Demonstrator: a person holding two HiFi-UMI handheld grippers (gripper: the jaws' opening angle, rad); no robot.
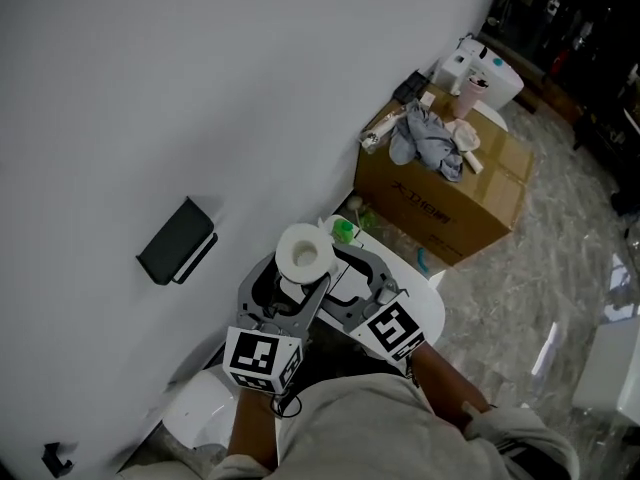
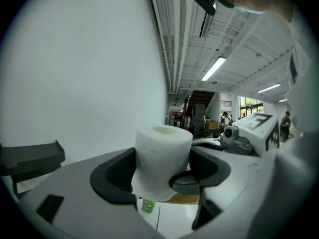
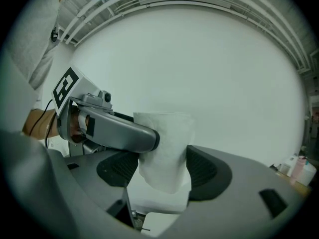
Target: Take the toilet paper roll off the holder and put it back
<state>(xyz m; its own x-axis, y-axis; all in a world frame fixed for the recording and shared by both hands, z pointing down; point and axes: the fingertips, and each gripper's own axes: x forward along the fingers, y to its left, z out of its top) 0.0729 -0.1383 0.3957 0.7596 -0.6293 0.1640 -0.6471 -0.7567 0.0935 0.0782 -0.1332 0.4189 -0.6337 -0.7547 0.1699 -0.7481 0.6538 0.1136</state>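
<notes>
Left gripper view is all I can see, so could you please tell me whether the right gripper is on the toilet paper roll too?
Observer: Yes. In the right gripper view the toilet paper roll stands between the right gripper's jaws, which press on it, and one jaw of the left gripper crosses in front.
Operator: Thank you. Is the roll on its holder?
Observer: No. The head view shows the black holder on the wall with no roll on it. The roll is held apart from it, to its right.
Operator: What is farther right?
Observer: A cardboard box stands on the floor with a grey cloth on top.
</notes>
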